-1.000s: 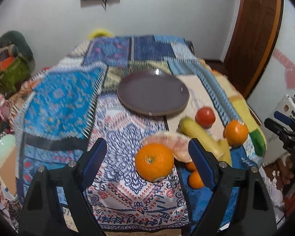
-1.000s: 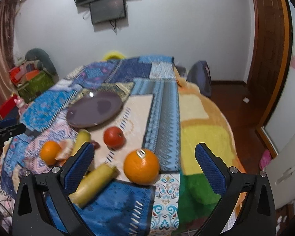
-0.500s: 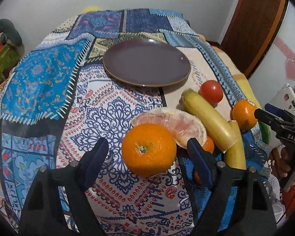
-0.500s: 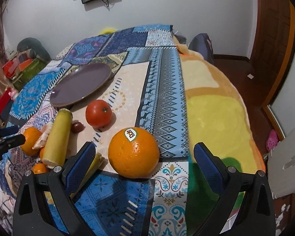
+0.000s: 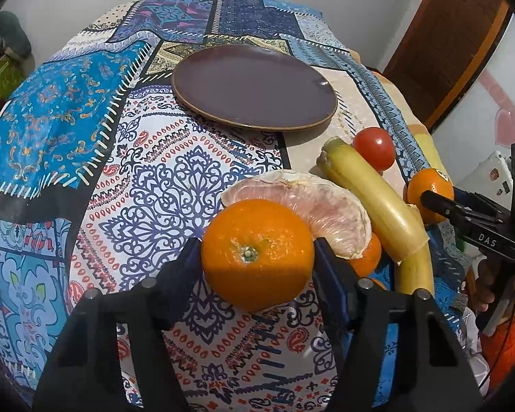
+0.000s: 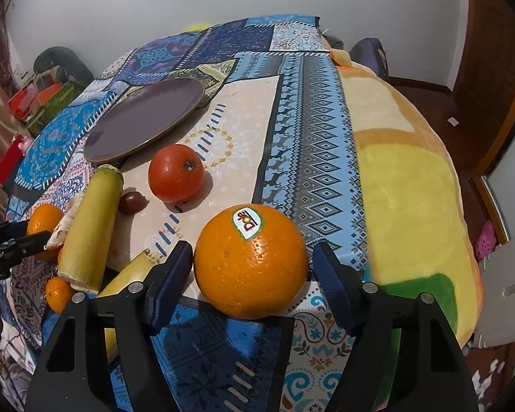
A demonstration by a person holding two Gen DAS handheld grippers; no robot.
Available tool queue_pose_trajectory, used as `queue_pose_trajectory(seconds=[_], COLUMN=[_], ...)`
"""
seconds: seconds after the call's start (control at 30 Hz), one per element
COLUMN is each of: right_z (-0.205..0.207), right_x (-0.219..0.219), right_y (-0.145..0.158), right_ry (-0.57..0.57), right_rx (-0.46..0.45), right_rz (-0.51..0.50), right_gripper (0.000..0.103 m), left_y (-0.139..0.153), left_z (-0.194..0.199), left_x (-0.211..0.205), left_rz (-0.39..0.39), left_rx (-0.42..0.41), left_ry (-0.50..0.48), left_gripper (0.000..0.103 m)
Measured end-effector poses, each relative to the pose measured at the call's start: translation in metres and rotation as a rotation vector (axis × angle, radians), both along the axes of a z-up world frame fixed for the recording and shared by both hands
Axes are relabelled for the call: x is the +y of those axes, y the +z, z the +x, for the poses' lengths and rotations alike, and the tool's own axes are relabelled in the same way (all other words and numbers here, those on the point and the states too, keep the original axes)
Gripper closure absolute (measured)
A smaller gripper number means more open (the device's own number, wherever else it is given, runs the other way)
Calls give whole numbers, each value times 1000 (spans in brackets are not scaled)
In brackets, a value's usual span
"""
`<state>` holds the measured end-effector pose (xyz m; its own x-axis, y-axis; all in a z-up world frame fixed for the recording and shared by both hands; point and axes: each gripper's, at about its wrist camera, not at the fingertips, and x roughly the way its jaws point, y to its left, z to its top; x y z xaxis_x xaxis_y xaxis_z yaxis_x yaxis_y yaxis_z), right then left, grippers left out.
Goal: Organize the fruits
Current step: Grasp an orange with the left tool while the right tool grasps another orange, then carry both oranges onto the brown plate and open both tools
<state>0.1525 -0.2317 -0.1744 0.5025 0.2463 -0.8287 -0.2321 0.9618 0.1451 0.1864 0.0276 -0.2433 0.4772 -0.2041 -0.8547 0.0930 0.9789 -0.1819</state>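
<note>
Both tools closing, one orange between each pair of jaws.

Left tool (image 5: 257, 261): jaws closing, pads against both flanks of the unlabelled orange (image 5: 257, 254) on the patterned cloth (image 5: 154, 185). Pomelo segment (image 5: 312, 202) just behind at 1 o'clock, bananas (image 5: 370, 189) at 2, empty plate (image 5: 254, 86) at 12. Right tool (image 6: 252, 271): jaws closing, narrow gaps either side of the stickered orange (image 6: 250, 261). Tomato (image 6: 175, 172) beyond at 11 o'clock.

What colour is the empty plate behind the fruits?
Dark purple-brown plate with a lighter brown rim; left wrist view shows it best.
</note>
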Motion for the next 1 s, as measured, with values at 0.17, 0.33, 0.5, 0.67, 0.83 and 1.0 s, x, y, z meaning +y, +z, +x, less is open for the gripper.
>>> queue_pose_trajectory(seconds=[0.17,0.33,0.5,0.67,0.83,1.0], right_z=[2,1,-2,0,7,18], right_x=[3,2,3,6,15,28], right_y=[1,3,13,39,65,87], right_ry=[3,-14,-21,-18,-5,19], right_rx=[-4,-4,-29,-101,-177,-245], right_rz=[-18,-18,-15,-7,12,22], right_gripper=[37,38,38,38,38,38], left_y=[3,16,42,65,90,111], left_z=[-3,-8,-10,-9,-2,6], left_x=[-2,2,10,18,24,29], left_rz=[13,20,37,49,68,74], left_rx=[-13,-55,-122,-184,-248,-306], left_ry=[-4,14,36,67,93,110], left_gripper=[39,39,39,39,39,39])
